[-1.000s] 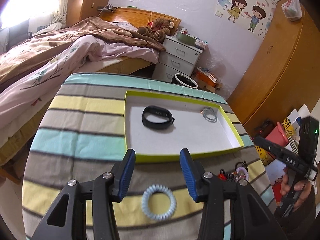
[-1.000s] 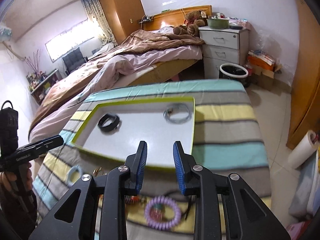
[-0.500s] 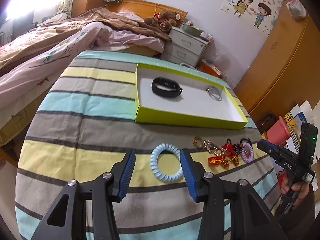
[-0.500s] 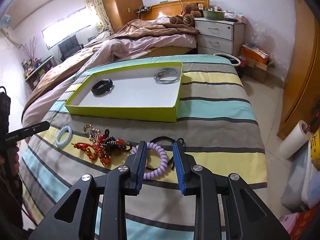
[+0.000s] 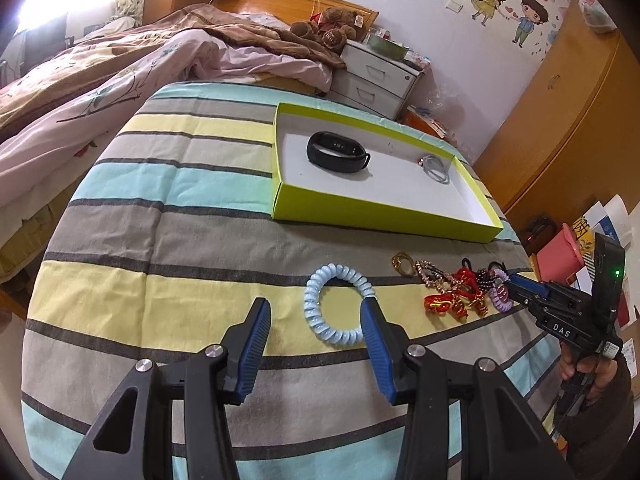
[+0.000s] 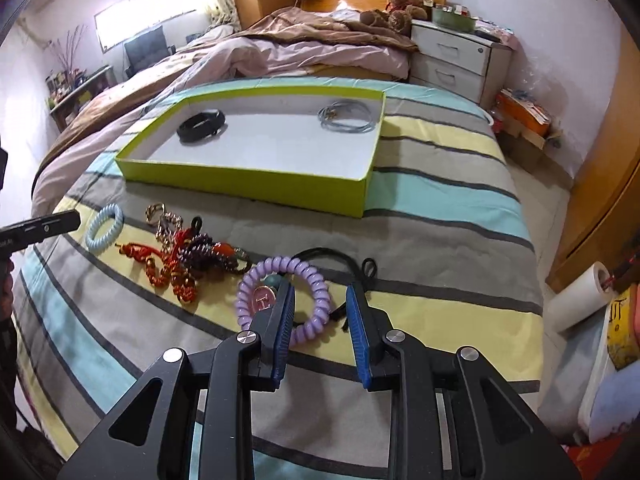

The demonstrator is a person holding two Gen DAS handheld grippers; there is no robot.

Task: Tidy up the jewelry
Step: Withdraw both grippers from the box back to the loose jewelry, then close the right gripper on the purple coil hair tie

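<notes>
- Looking along your left gripper [image 5: 316, 312], you have its jaws spread wide over the striped cloth [image 5: 168, 248] of the desk, with nothing clasped between them.
- Your pale blue coil band [image 5: 338, 304] lies flat on a yellow stripe; its right side sits just in front of the right pad, and whether they touch you cannot tell from this angle.
- Your right gripper [image 6: 320, 308] has its jaws parted and released, and they straddle the right side of the purple coil band [image 6: 284, 300]: the left finger stands inside the ring and the right finger outside it, with no pad pressing.
- Inside that purple ring you can see a small pink charm [image 6: 263, 301], and a thin black cord [image 6: 340, 258] loops just behind it.
- Between the two coil bands lies a tangled heap of red and gold bracelets [image 6: 180, 256], resting on the cloth near the front wall of the tray.
- Your green tray [image 6: 248, 186] sits farther back on the desk, with a white floor.
- In the tray you already have a black wristband [image 6: 201, 125] toward one end and a grey cord necklace [image 6: 348, 117] toward the other, well apart.
- At the right edge of the left view, your hand [image 5: 584, 372] grips the right tool's handle.
</notes>
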